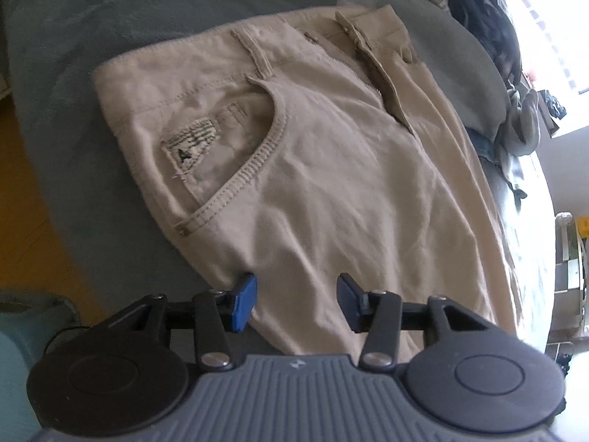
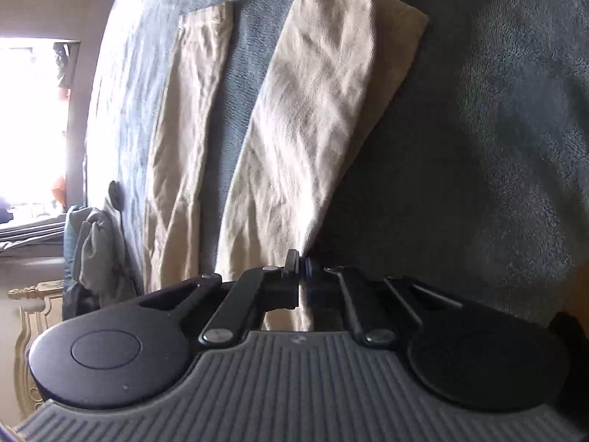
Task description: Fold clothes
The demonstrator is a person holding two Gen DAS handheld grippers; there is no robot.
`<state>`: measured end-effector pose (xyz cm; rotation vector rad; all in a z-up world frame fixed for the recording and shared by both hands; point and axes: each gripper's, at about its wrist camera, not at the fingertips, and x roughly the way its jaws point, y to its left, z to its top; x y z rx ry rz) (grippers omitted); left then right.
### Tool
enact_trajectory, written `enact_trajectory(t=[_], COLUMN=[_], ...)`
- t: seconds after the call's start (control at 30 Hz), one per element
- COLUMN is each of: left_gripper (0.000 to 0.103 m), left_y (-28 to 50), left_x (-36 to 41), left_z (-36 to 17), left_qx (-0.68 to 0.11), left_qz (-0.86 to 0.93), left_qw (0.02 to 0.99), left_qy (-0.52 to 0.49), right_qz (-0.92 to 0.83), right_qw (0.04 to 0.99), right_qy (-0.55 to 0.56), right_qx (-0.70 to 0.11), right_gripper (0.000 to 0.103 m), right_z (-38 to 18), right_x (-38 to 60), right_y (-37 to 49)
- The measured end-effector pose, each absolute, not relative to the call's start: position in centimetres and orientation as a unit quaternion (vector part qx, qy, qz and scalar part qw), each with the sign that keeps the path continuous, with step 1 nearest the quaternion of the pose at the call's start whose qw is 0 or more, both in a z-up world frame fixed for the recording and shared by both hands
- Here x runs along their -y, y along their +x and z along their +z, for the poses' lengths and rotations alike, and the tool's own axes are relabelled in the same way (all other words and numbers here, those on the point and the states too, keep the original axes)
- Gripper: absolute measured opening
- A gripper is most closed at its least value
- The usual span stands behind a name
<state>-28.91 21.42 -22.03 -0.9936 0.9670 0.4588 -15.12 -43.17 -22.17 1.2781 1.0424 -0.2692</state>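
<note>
Beige trousers [image 1: 331,169] lie flat on a grey-blue blanket [image 1: 92,55], waistband and front pocket towards the far left. My left gripper [image 1: 296,300] is open, its blue pads [image 1: 243,300] hovering over the trousers' near edge by the hip. In the right wrist view two trouser legs run away from me; the nearer leg [image 2: 313,118] leads into my right gripper [image 2: 302,263], which is shut on its edge. The other leg [image 2: 184,140] lies to the left on the blanket [image 2: 478,129].
A grey garment [image 1: 434,48] and dark clothes [image 1: 482,11] are piled beyond the trousers. Wooden floor [image 1: 29,191] shows at the left past the bed edge. A bright window [image 2: 33,118] and grey hanging cloth [image 2: 95,254] are at the left of the right wrist view.
</note>
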Motion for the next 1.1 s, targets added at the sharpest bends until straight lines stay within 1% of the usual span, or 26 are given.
enact_trajectory(t=[0.03, 0.07, 0.1, 0.23, 0.33, 0.43, 0.53, 0.63, 0.7, 0.8, 0.87, 1.03, 1.07, 1.1], left_gripper=[0.021, 0.003, 0.001, 0.001, 0.001, 0.0, 0.0, 0.0, 0.0, 0.0, 0.0, 0.001, 0.001, 0.002], left_y=[-28.7, -28.5, -28.3, -27.7, -26.7, -26.4, -27.5, -29.2, -30.1, -30.4, -30.2, -29.5, -29.3, -29.1], left_x=[-21.5, -21.5, -21.5, -21.7, -22.5, -23.0, -22.8, -22.7, -22.4, -22.4, -22.3, -22.1, -22.1, -22.1], left_z=[-22.2, -22.2, -22.1, -19.3, -15.1, -11.5, -10.1, -11.8, -13.8, -17.5, -18.4, -18.9, -19.2, -19.4], left_qx=[-0.442, -0.441, -0.439, -0.403, -0.352, -0.328, -0.355, -0.407, -0.441, -0.482, -0.493, -0.519, -0.53, -0.543], left_qz=[0.211, 0.209, 0.208, 0.2, 0.177, 0.148, 0.131, 0.139, 0.147, 0.16, 0.161, 0.151, 0.148, 0.148], left_qw=[0.746, 0.747, 0.749, 0.77, 0.797, 0.822, 0.828, 0.814, 0.805, 0.785, 0.784, 0.788, 0.783, 0.777], left_qy=[-0.451, -0.451, -0.451, -0.452, -0.457, -0.442, -0.413, -0.39, -0.368, -0.356, -0.341, -0.296, -0.289, -0.283], right_qz=[-0.124, -0.13, -0.135, -0.124, -0.094, -0.064, -0.034, -0.01, -0.044, -0.09, -0.127, -0.123, -0.118, -0.115], right_qw=[0.669, 0.667, 0.665, 0.667, 0.692, 0.721, 0.748, 0.769, 0.742, 0.695, 0.655, 0.654, 0.654, 0.658], right_qy=[0.566, 0.564, 0.563, 0.572, 0.558, 0.534, 0.509, 0.485, 0.487, 0.494, 0.515, 0.504, 0.5, 0.484], right_qx=[-0.465, -0.47, -0.471, -0.461, -0.448, -0.437, -0.424, -0.417, -0.459, -0.515, -0.539, -0.55, -0.556, -0.565], right_gripper=[0.002, 0.002, 0.002, 0.001, 0.001, 0.001, 0.001, 0.001, 0.001, 0.001, 0.001, 0.001, 0.003, 0.008], right_z=[-22.3, -22.4, -22.2, -20.1, -16.8, -13.2, -9.7, -6.7, -10.0, -16.6, -20.5, -22.9, -23.3, -23.5], right_x=[43.0, 42.9, 42.7, 41.8, 41.7, 42.0, 42.3, 42.6, 43.5, 44.6, 45.2, 45.1, 45.1, 45.2], right_y=[-14.9, -14.7, -14.4, -12.3, -11.6, -11.7, -11.7, -12.1, -15.1, -19.0, -21.2, -22.6, -22.7, -22.5])
